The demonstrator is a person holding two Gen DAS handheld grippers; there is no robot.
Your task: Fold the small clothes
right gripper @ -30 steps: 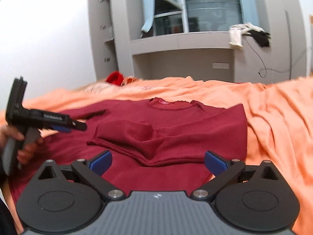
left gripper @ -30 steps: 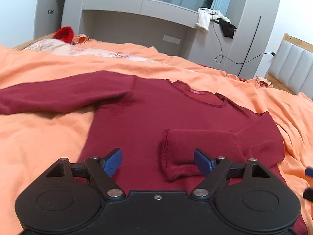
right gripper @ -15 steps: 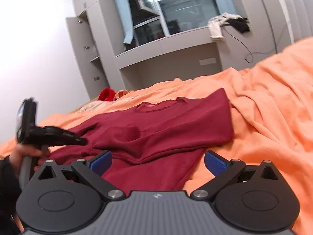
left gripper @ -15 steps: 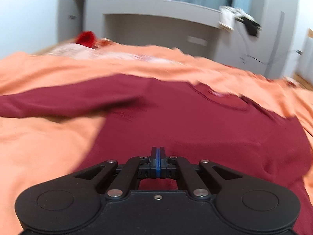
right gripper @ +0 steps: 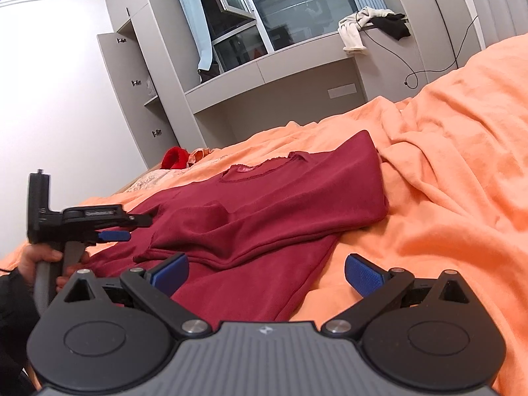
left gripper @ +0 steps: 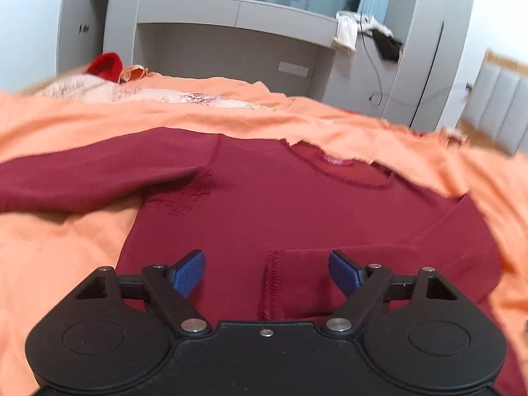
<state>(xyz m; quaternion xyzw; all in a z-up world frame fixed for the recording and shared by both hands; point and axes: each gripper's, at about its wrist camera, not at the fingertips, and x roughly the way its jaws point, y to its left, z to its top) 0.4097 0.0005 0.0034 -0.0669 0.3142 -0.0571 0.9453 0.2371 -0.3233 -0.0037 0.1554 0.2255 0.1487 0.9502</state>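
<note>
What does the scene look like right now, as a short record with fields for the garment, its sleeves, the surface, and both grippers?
garment: dark red sweater, lying spread on the bed, neckline away from the cameras
right sleeve: folded across the chest, cuff near the left gripper
left sleeve: extended flat out to the side, not folded
surface: orange blanket, wrinkled
left gripper: jaws open, empty, above the folded cuff
right gripper: jaws open, empty, over the sweater's lower edge
</note>
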